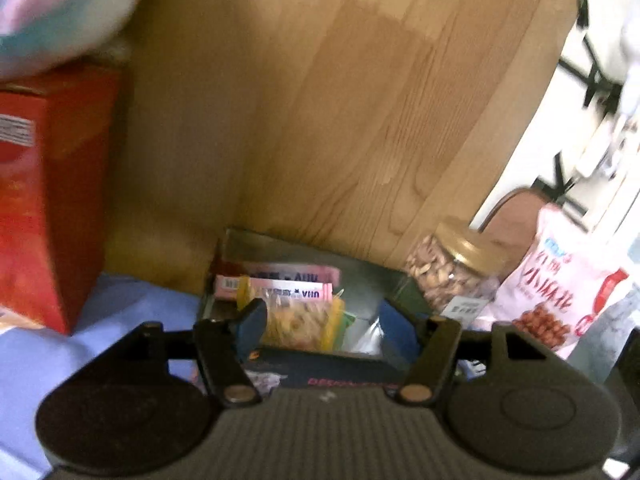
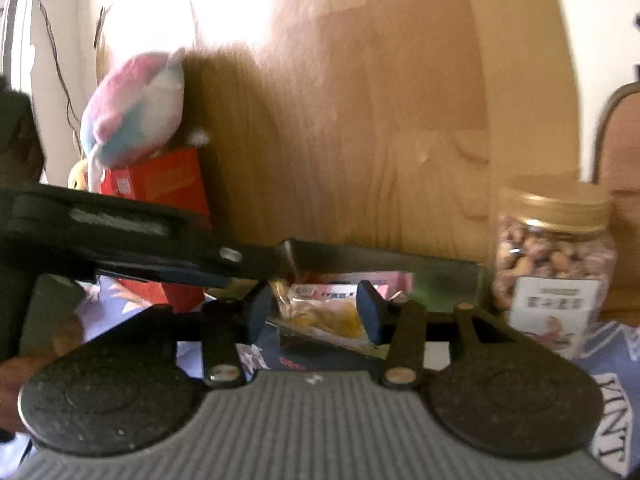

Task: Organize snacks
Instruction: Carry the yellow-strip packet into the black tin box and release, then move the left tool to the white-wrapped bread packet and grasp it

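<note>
Both grippers face a shallow metal tray [image 1: 360, 268] of snack packets set against the wood panel [image 1: 320, 100].

Left gripper [image 1: 322, 326]: jaws apart, gripping nothing; the yellow snack packet [image 1: 298, 322] shows in the gap, pads not pressing it.

Right gripper [image 2: 314, 312]: jaws likewise apart and empty, the same packet [image 2: 320, 314] seen between them, contact not evident.

Packet lies flat in the tray; long axis cannot be told through blur. 2 pink bars [image 1: 280, 280] behind it run 9-to-3.

Nut jar [image 1: 452, 268] stands upright at 3 o'clock of the tray, pink bag [image 1: 560, 276] beyond. Red box [image 1: 48, 200] at 9 o'clock bears a plush toy [image 1: 60, 12].

Judgement: flat goods are collected in the tray, tall ones parked outside.
</note>
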### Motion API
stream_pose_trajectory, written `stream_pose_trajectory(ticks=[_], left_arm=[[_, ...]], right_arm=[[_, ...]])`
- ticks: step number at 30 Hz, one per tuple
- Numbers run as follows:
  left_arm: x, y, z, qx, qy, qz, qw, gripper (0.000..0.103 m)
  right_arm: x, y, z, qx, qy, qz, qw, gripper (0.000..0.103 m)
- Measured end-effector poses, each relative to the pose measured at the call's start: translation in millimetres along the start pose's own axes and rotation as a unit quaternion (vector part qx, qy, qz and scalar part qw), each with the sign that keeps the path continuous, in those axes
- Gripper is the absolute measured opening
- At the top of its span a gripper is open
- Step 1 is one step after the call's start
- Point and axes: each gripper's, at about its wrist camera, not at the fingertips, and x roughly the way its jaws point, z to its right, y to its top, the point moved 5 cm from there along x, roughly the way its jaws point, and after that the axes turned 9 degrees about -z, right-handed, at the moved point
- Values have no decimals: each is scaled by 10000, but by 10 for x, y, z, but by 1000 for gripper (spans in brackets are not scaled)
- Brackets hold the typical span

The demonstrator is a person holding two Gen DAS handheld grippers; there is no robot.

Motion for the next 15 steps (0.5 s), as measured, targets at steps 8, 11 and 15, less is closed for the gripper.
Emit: stream_pose_trajectory(ticks=[8, 11, 15], left_arm=[[-355, -741, -520, -818, 480, -635, 9935, 64], [-380, -1037, -683, -1111, 660, -843, 9880, 64], [-447, -1314, -792, -1508, 511, -930, 9829, 62]], right_arm=[[-136, -514, -195, 482, 987, -867, 9902, 50], [15, -711, -407, 445, 1253, -1414, 9810, 49], [67, -858, -656, 415, 1442, -1792, 9723, 45]])
